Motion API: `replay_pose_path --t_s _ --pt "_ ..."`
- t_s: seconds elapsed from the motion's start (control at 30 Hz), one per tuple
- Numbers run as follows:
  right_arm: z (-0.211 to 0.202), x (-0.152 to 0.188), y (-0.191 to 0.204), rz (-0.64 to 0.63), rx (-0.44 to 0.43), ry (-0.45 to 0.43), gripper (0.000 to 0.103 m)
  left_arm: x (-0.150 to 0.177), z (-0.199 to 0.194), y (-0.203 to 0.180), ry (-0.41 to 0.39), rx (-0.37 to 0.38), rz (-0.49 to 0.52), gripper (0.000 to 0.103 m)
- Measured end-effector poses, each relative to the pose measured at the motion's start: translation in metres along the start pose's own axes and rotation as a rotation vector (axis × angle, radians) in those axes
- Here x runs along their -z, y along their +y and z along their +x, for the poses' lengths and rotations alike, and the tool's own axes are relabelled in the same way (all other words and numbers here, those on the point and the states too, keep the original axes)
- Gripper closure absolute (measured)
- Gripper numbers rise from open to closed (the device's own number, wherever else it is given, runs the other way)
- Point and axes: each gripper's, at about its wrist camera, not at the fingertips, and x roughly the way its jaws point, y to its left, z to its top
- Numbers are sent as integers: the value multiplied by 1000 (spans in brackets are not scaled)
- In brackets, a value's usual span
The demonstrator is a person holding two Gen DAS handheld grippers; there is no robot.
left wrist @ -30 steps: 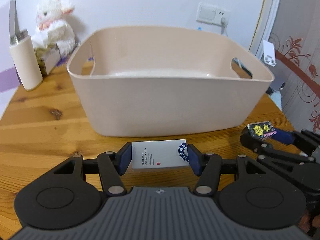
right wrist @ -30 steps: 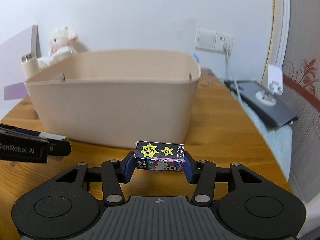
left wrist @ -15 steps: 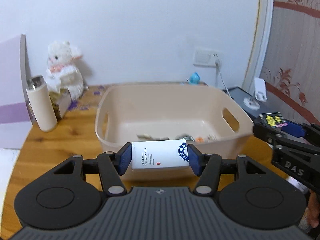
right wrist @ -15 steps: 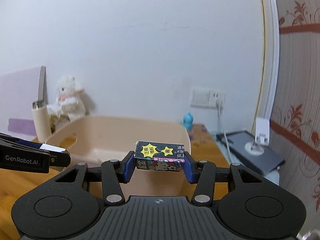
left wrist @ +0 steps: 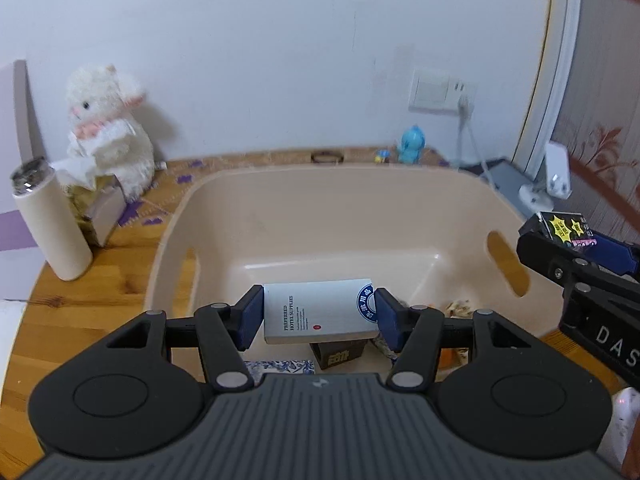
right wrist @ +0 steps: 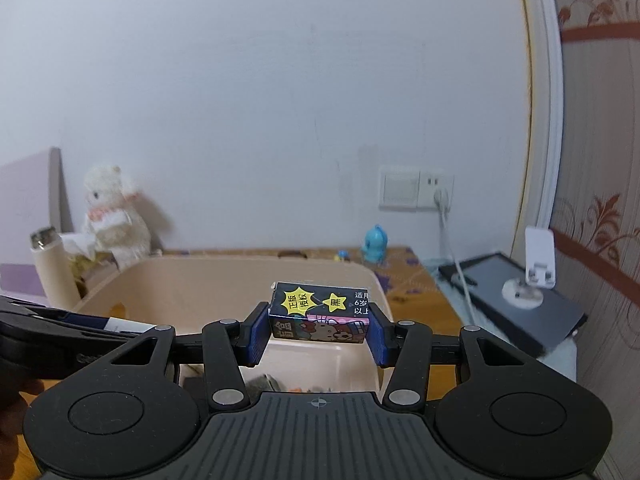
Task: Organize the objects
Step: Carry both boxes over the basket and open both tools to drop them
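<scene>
Over bin, near side: left gripper (left wrist: 319,316) clamped on white box (left wrist: 320,312), poised for drop.
Bin's right edge: right gripper (right wrist: 318,330) clenched on cartoon box (right wrist: 320,314).
Bin (left wrist: 360,200) floor: clutter plain in left view, barely glimpsed in right.

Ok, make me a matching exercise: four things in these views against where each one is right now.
Things:
1. white hotel-supplies box
2. dark cartoon-printed box
3. white plush toy
4. blue bird figurine

Places:
A. by the wall, under the wall socket
B. between the right gripper's fingers
C. between the left gripper's fingers, over the beige plastic bin
D. back left of the table, behind the cream bottle

Pairs: 1-C, 2-B, 3-D, 4-A
</scene>
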Motion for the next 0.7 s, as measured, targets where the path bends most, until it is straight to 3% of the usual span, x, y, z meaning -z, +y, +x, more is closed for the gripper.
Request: replay_pose_path --t_s 0.2,0.37,0.4,0.5,0.7 --pt "29 11 3 -15 17 80 57 5 34 -1 69 -50 24 42" --pt "45 17 3 -25 8 160 56 7 41 4 103 -36 15 41" --pt "46 17 3 -22 8 167 47 7 39 4 108 -29 17 40" --pt "43 17 1 -1 13 166 39 9 32 2 116 -10 33 27" --pt "18 12 -1 -21 21 130 26 9 -3 4 68 3 43 23"
